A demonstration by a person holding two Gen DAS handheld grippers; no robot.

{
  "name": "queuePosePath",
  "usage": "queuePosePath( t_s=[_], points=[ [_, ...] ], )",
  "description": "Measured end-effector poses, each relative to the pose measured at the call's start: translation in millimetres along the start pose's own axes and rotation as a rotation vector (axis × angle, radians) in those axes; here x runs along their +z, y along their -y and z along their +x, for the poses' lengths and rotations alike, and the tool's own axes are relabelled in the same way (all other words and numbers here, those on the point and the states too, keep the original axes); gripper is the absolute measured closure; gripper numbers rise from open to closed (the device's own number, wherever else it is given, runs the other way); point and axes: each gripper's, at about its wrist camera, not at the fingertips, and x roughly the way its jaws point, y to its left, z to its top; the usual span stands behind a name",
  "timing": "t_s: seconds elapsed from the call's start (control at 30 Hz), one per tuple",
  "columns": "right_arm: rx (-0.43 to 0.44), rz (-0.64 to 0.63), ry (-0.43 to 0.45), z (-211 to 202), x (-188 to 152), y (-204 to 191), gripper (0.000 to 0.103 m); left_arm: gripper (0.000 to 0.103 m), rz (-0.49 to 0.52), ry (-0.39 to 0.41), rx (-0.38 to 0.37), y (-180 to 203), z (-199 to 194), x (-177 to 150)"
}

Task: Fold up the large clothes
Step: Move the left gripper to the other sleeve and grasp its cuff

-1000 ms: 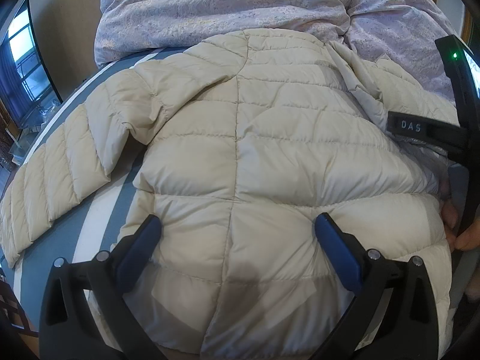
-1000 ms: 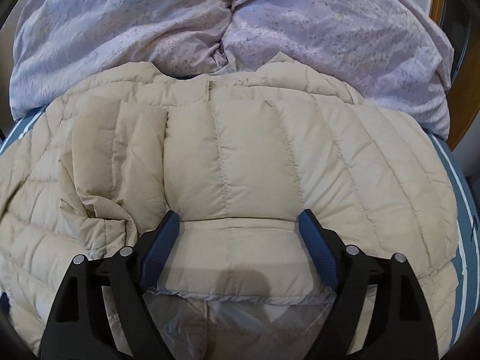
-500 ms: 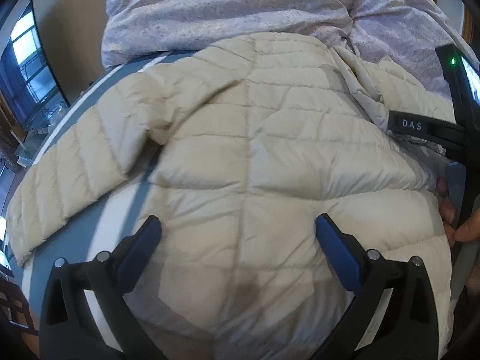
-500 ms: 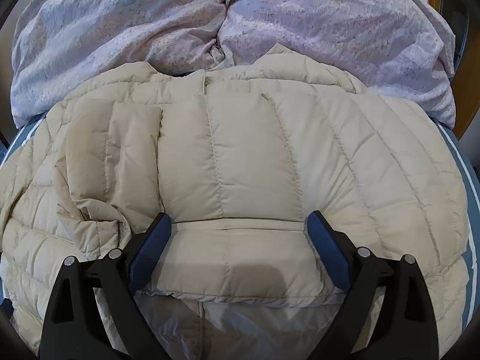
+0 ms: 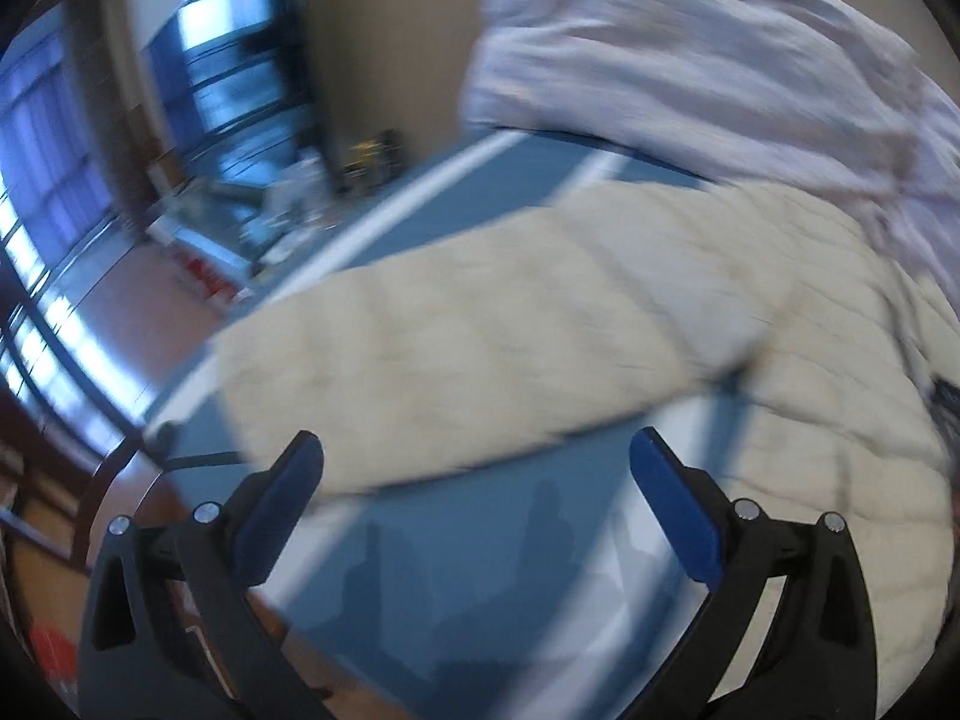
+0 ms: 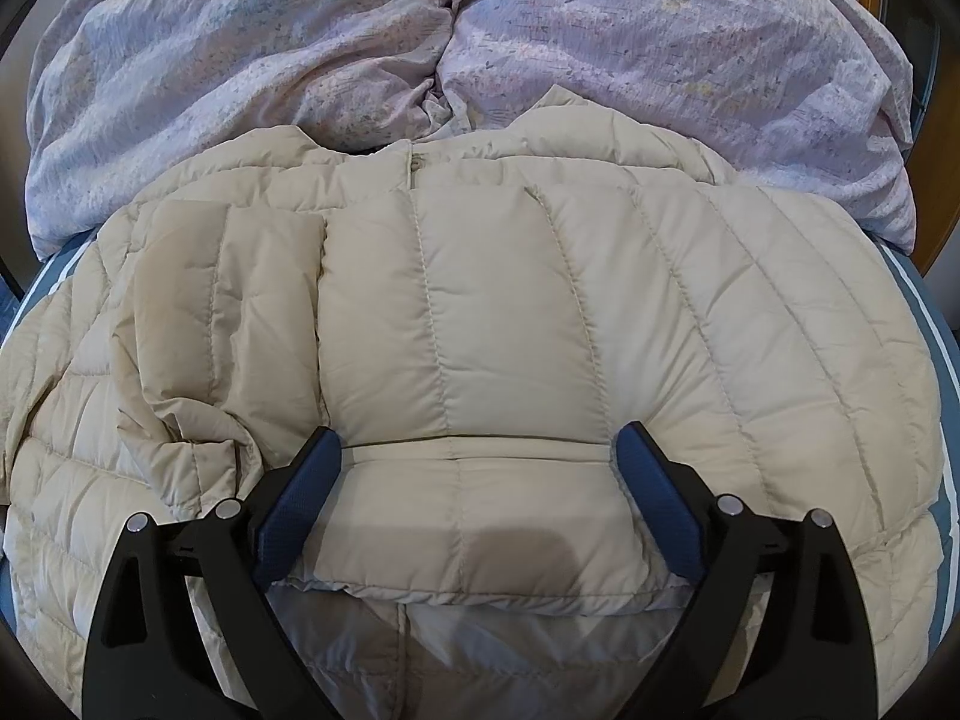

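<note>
A cream quilted down jacket lies spread on a bed. One sleeve is folded across its body, and the sleeve's end lies between the fingers of my right gripper. That gripper stands wide open, its blue pads beside the cuff without squeezing it. In the blurred left wrist view the other sleeve stretches out to the left from the jacket's body. My left gripper hovers open at that sleeve's lower edge, above the sheet, with nothing held.
The bed has a blue sheet with white stripes. A crumpled lilac duvet is heaped behind the jacket's collar. Left of the bed's edge are a reddish floor, clutter and bright windows.
The left gripper has swung left, off the jacket's body to the outstretched sleeve and the bed's edge. The right gripper's jaws have widened around the folded sleeve's end while staying in place.
</note>
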Motion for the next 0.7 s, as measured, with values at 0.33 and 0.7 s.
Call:
queuePosePath(
  t_s=[0.33, 0.7],
  points=[
    [0.0, 0.002, 0.001, 0.3, -0.6, -0.2, 0.008, 0.006, -0.185, -0.051, 0.09, -93.4, 23.1, 9.5],
    [-0.001, 0.004, 0.003, -0.1, -1.1, -0.5, 0.008, 0.029, -0.265, -0.116, 0.031, -102.6, 49.5, -0.1]
  ],
)
